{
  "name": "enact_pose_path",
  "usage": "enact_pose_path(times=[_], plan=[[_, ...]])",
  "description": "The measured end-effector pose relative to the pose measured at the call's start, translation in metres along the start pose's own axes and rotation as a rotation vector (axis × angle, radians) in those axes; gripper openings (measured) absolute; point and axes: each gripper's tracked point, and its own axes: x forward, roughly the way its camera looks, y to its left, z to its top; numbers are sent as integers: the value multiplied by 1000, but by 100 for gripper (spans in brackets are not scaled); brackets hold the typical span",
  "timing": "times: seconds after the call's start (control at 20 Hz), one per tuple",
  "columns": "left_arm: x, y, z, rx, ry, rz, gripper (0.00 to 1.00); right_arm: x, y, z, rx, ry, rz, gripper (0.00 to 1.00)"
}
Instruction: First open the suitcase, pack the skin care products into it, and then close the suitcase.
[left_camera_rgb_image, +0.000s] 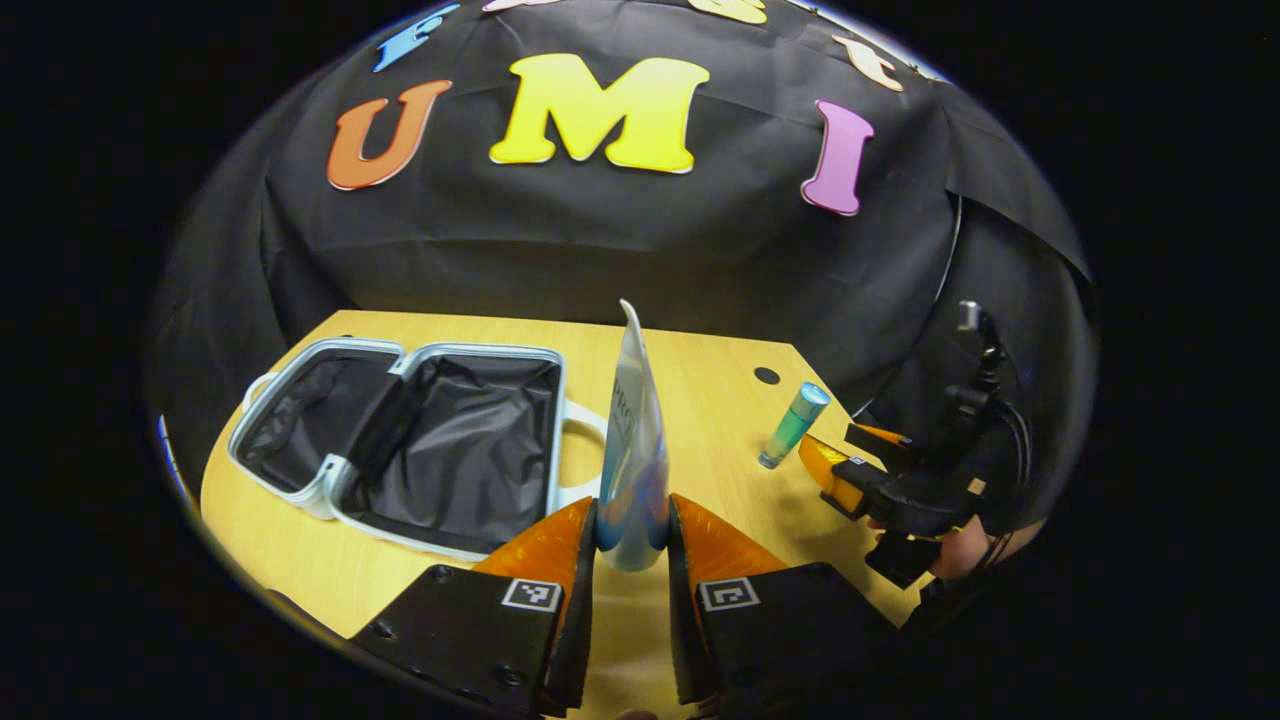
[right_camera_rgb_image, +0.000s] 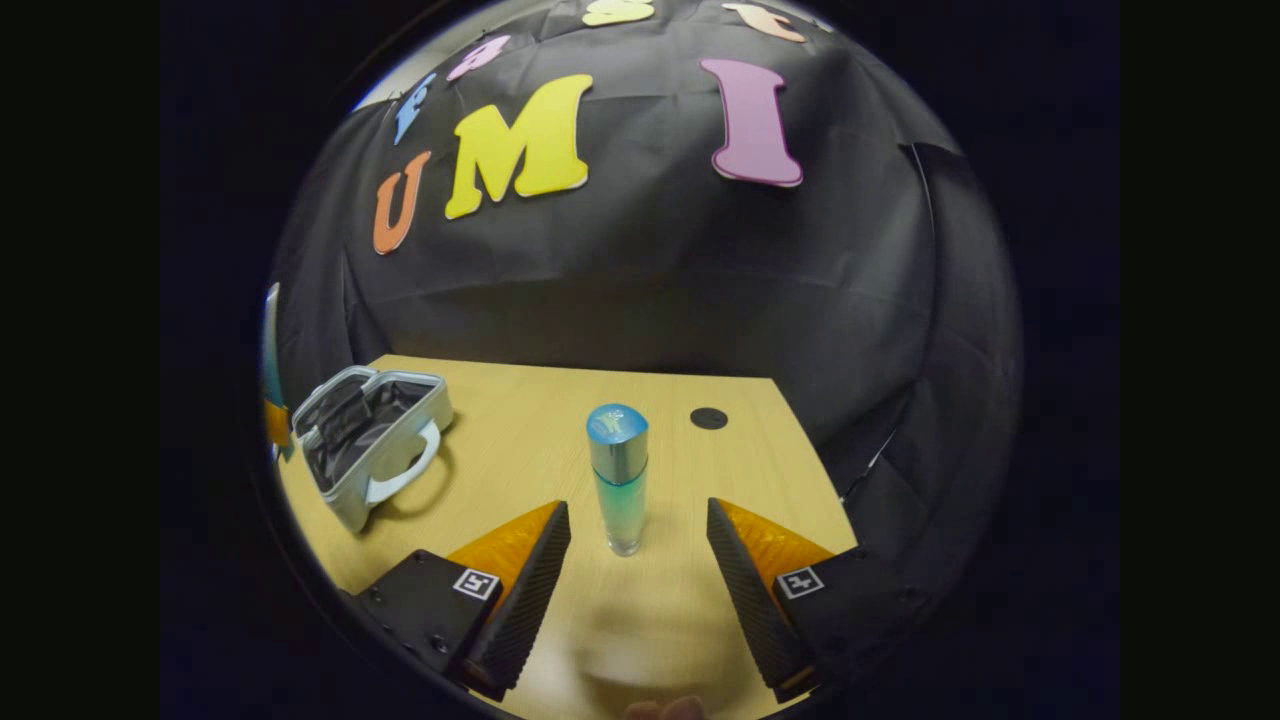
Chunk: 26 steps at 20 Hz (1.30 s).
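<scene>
Tube (left_camera_rgb_image: 632, 440) clamped between left tongs (left_camera_rgb_image: 632, 530)

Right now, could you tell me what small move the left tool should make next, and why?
Probably carry the tube leftward over the open suitcase and lower it in. The left tool is already shut on the tube, the suitcase lies open with bare lining, and the bottle still stands between the right tool's open fingers.

we saw a pale grey suitcase (left_camera_rgb_image: 400, 440) with black lining, a white-and-blue tube (left_camera_rgb_image: 633, 450), a teal bottle (right_camera_rgb_image: 618, 478) with blue cap, a light wood table (right_camera_rgb_image: 560, 420)
</scene>
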Motion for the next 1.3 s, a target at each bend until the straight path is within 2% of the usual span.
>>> enact_pose_path(times=[0.3,0.4,0.65,0.75,0.85,1.1,1.2,1.3], plan=[[-27,48,-2,-71,-1,98,36,42,6,-11,31,34,-10,81],[-36,61,-4,-80,7,116,36,52,6,-12,42,46,-19,76],[-38,96,-4,-99,23,156,36,61,8,-16,35,75,-38,39],[-35,110,1,-91,27,152,36,60,11,-17,27,94,-31,36],[-28,127,7,-83,37,135,36,53,11,-16,26,112,-26,31],[6,161,12,-111,142,14,36,-1,31,0,145,168,31,32],[25,170,8,-99,226,-56,36,-28,38,12,143,160,48,34],[46,174,-8,-128,362,-126,36,-56,47,26,157,147,66,31]])
